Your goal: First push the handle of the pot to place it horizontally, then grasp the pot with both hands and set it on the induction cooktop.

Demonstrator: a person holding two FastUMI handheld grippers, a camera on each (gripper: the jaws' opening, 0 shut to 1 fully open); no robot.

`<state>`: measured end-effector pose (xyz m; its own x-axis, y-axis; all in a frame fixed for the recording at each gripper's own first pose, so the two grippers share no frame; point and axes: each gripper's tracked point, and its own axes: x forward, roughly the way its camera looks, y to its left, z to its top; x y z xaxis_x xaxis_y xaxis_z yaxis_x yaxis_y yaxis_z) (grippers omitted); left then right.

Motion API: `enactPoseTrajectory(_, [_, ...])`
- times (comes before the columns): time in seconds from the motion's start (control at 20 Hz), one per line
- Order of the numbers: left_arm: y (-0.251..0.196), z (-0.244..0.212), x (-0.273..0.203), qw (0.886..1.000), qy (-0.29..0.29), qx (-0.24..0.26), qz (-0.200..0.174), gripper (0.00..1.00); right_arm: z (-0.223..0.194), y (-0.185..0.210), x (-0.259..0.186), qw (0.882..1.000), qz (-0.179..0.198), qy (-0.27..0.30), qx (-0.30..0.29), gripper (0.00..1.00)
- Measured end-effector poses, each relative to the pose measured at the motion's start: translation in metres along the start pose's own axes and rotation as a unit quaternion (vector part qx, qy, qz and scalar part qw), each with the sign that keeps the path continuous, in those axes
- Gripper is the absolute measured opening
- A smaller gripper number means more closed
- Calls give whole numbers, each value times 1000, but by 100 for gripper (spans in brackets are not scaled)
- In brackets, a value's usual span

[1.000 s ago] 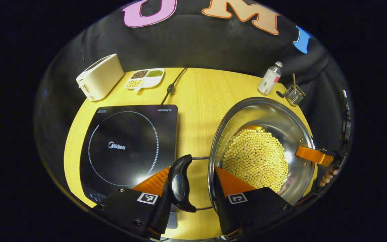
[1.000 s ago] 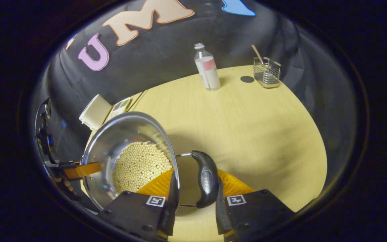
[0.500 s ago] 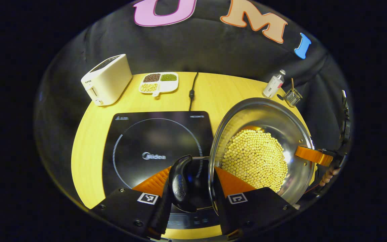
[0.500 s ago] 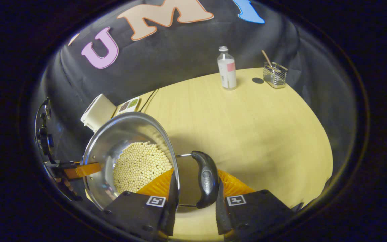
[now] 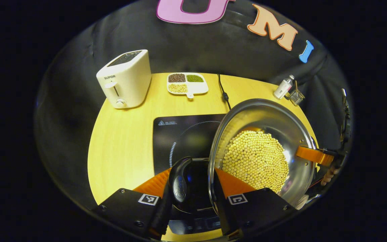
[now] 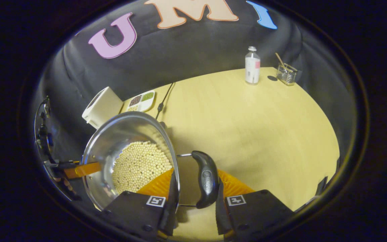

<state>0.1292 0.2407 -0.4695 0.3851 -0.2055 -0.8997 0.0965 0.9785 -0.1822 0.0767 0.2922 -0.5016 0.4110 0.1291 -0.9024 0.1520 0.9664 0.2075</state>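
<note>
A steel pot [image 5: 264, 116] full of pale yellow beans [image 5: 254, 158] hangs between both grippers, over the right part of the black induction cooktop [image 5: 180, 134]. My left gripper [image 5: 191, 173] is shut across the pot's black left handle [image 5: 179, 181] and the rim, with one orange finger [image 5: 229, 183] inside the wall. In the right gripper view, my right gripper [image 6: 195, 176] is clamped the same way on the other black handle [image 6: 207, 178] and the pot [image 6: 113, 134] rim. The far orange finger [image 5: 314, 156] of the right gripper pokes in at the opposite rim.
A white toaster [image 5: 124, 79] and a divided dish [image 5: 186, 84] of beans stand at the back left. The cooktop's cord [image 5: 223, 92] runs to the back edge. A small bottle [image 6: 252, 65] and a wire basket [image 6: 287, 74] stand at the back right of the wooden table [image 6: 247, 127].
Both grippers have carried the pot leftward, from over the bare table to over the cooktop's right part. Their hold on the handles is unchanged.
</note>
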Motion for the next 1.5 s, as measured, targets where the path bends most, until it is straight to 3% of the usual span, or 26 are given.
enactPoseTrajectory(0.4, [44, -2, 8, 1000, -5, -8, -3, 60, -8, 45, 17, 1000, -10, 12, -6, 51])
enactPoseTrajectory(0.6, [50, -2, 16, 1000, -9, -14, -15, 60, -10, 51, 23, 1000, -17, 16, -12, 51])
enactPoseTrajectory(0.95, [58, 12, 23, 1000, -28, 13, 0, 62, -6, 53, 34, 1000, -9, 21, -2, 51])
enactPoseTrajectory(1.0, [58, 15, 25, 999, -33, 15, 0, 62, -5, 53, 35, 1000, -8, 20, -2, 46])
enactPoseTrajectory(1.25, [58, 18, 27, 999, -43, 13, 2, 62, -1, 52, 34, 1000, -1, 17, 1, 46])
enactPoseTrajectory(1.35, [58, 16, 28, 999, -41, 18, 5, 68, 1, 47, 33, 1000, -5, 13, -4, 46])
enactPoseTrajectory(1.4, [58, 13, 29, 999, -35, 17, 9, 70, -2, 48, 34, 1000, -9, 13, -8, 57])
enactPoseTrajectory(1.45, [58, 8, 29, 999, -27, 14, 14, 72, -6, 47, 36, 1000, -11, 17, -16, 52])
enactPoseTrajectory(1.5, [60, 8, 29, 999, -27, 13, 22, 73, -5, 48, 34, 1000, -14, 14, -15, 55])
